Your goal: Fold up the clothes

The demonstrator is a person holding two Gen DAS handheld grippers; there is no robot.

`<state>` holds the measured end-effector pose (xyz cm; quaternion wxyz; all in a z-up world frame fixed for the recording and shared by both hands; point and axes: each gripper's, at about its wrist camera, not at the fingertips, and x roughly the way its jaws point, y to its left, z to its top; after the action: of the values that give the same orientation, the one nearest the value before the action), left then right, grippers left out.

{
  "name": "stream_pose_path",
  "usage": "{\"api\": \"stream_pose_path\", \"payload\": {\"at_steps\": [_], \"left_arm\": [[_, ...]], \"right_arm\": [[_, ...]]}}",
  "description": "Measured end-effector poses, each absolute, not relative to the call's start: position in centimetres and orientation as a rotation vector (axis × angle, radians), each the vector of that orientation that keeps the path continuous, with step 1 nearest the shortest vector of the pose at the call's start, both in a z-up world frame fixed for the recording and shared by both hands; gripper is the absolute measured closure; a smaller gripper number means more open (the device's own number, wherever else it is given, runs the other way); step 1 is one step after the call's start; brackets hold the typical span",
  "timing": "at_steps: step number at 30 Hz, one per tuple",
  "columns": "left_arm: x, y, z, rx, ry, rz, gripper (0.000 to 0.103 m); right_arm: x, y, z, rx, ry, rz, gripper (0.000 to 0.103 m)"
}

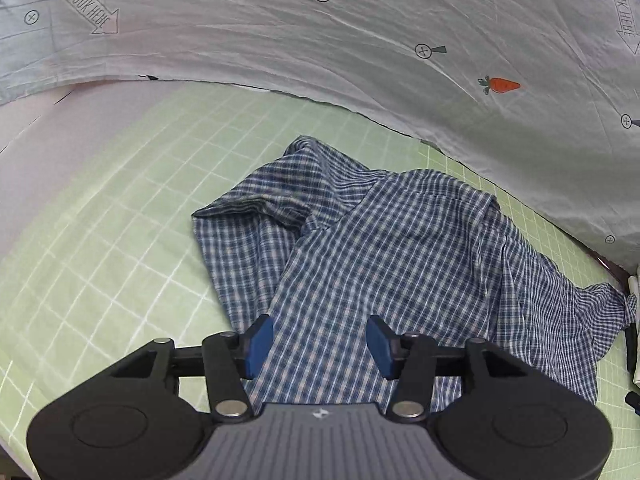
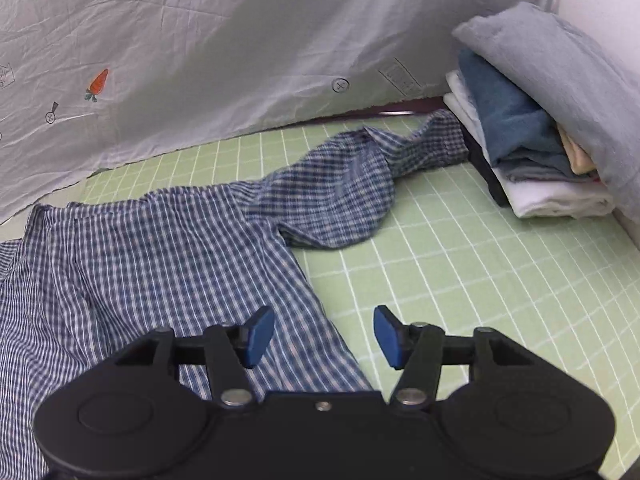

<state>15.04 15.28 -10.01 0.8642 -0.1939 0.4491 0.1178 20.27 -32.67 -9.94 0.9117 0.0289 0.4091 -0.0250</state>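
A blue and white checked shirt (image 1: pixel 400 248) lies rumpled on the green grid mat (image 1: pixel 100 248). One sleeve is bunched at its far left and the other trails off to the right. My left gripper (image 1: pixel 319 340) is open above the shirt's near hem, with nothing between its blue pads. In the right wrist view the same shirt (image 2: pixel 160 256) fills the left half, and its sleeve (image 2: pixel 360 184) stretches toward a stack of clothes. My right gripper (image 2: pixel 324 334) is open over the shirt's right edge, where cloth meets the mat (image 2: pixel 480 280).
A pile of folded clothes (image 2: pixel 532 128) stands at the far right against a white wall, topped by a grey item. A pale printed sheet (image 1: pixel 360 40) with carrots and arrows hangs behind the mat, also seen as the sheet (image 2: pixel 200 60) in the right view.
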Motion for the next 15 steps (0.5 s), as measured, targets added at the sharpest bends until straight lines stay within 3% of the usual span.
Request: {"api": "stream_pose_path", "payload": {"at_steps": [6, 15], "left_arm": [[23.6, 15.1, -11.3, -0.383, 0.973, 0.207, 0.037], [32.6, 15.2, -17.0, -0.243, 1.115, 0.196, 0.037]], "right_arm": [[29.1, -28.3, -10.7, 0.052, 0.811, 0.014, 0.049], [37.5, -18.7, -15.1, 0.010, 0.890, 0.231, 0.049]]}}
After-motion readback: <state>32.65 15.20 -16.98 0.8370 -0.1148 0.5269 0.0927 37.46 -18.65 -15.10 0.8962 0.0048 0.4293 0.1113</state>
